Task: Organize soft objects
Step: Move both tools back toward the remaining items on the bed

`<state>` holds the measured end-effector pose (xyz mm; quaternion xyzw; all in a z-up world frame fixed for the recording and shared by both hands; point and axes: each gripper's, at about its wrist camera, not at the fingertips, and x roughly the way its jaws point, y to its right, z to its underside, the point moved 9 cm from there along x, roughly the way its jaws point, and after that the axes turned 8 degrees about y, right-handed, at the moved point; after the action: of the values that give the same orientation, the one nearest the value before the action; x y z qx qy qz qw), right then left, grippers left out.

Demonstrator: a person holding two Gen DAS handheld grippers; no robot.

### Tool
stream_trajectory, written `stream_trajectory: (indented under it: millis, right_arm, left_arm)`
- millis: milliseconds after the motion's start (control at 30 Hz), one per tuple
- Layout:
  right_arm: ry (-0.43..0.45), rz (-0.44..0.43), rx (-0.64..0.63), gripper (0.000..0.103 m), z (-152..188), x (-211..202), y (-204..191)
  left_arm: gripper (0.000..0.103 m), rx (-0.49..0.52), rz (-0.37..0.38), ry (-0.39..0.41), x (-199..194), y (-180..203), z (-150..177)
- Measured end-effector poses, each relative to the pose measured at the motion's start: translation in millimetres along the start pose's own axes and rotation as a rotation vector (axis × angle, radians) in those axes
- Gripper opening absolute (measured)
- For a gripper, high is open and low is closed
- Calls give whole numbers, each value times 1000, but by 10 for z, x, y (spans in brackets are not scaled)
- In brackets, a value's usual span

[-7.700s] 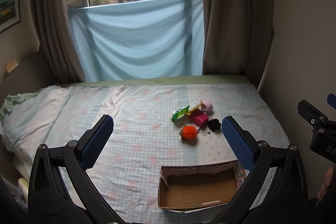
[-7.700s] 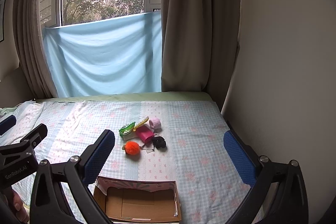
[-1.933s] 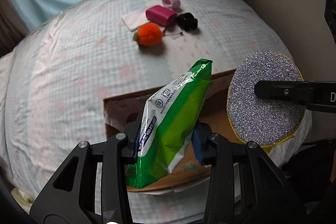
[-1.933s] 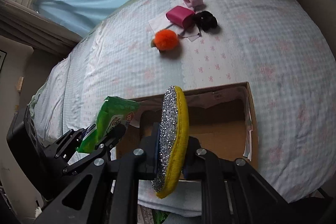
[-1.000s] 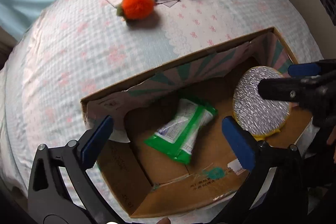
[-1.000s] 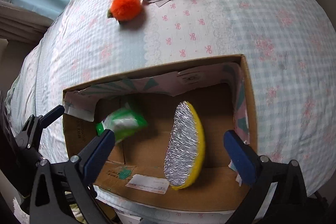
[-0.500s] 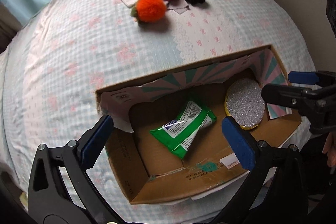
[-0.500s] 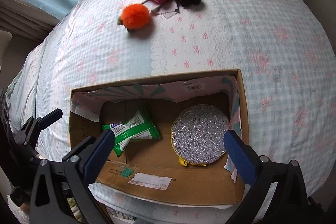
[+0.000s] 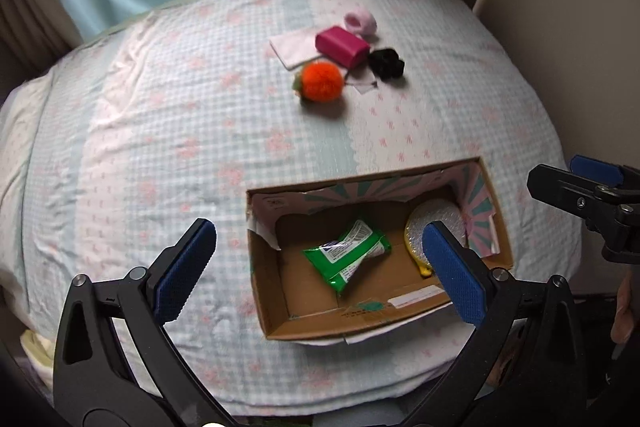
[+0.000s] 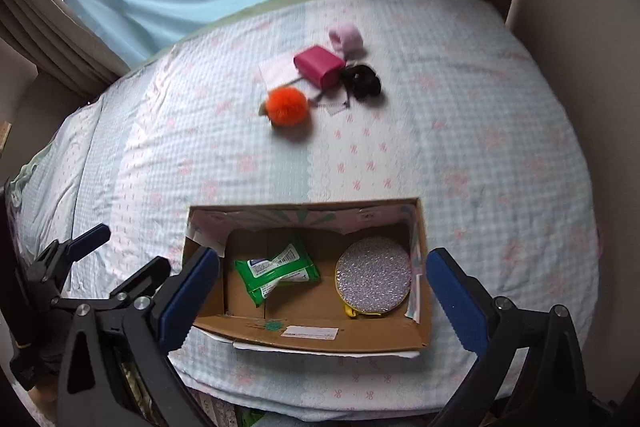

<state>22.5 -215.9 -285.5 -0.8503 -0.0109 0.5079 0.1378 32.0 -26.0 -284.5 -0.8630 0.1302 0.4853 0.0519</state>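
A green wipes pack [image 10: 277, 270] and a round glittery sponge [image 10: 374, 279] are lying inside the cardboard box [image 10: 308, 337], which is sitting at the near edge of the bed [image 10: 480, 163]. Toward the far edge, an orange pom-pom [image 9: 321, 81], a magenta pouch [image 9: 341, 45], a black scrunchie [image 9: 385, 63] and a pink scrunchie [image 9: 361, 22] are lying clustered together. The left gripper [image 9: 316, 263] and the right gripper [image 10: 320, 287] are both hovering spread wide over the box, pinching nothing
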Motion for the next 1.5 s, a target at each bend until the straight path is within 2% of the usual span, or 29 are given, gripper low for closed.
stream_trajectory:
  millis: [367, 500, 700, 933, 1100, 1300, 1500]
  right_arm:
    - [119, 114, -56, 103, -258, -854, -86]
    - [170, 140, -28, 103, -369, -1010, -80]
    - [223, 169, -16, 103, -592, -1076, -88]
    - [268, 159, -25, 103, -995, -977, -55]
    - [293, 109, -66, 103, -1387, -764, 27]
    - [274, 15, -126, 103, -1861, -211, 170]
    - [236, -63, -229, 103, -2222, 568, 181]
  left_arm:
    - [103, -69, -48, 125, -982, -180, -449]
    - [103, -78, -53, 172, -1155, -221, -611]
    - [103, -79, -55, 196, -1153, -297, -803]
    - [103, -103, -54, 196, -936, -370, -1090]
    - [103, -134, -79, 184, -639, -361, -1341]
    - [103, -213, -113, 156, -47, -283, -1565]
    - [103, -327, -117, 103, 750, -212, -1656]
